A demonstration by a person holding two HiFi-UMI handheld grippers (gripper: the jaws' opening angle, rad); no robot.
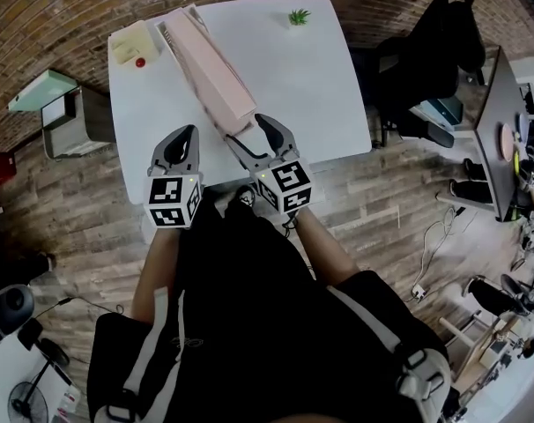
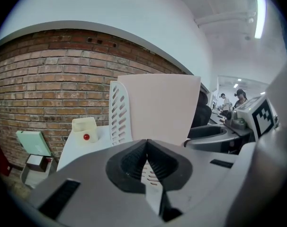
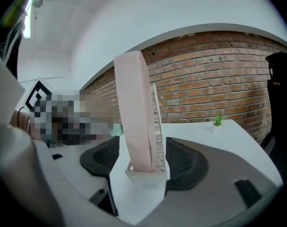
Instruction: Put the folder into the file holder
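Now, folder stands in file holder — right hand-held gripper astride.

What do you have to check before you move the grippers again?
1. Folder inside the file holder: ok, it stands upright in it.
2. Right gripper let go: ok, jaws apart on either side of the folder's near end.
3. Left gripper out of the way: ok, shut, empty, beside the holder's near end.
4. Holder fully on the table: ok.
5. Cream box apart from the holder: ok.
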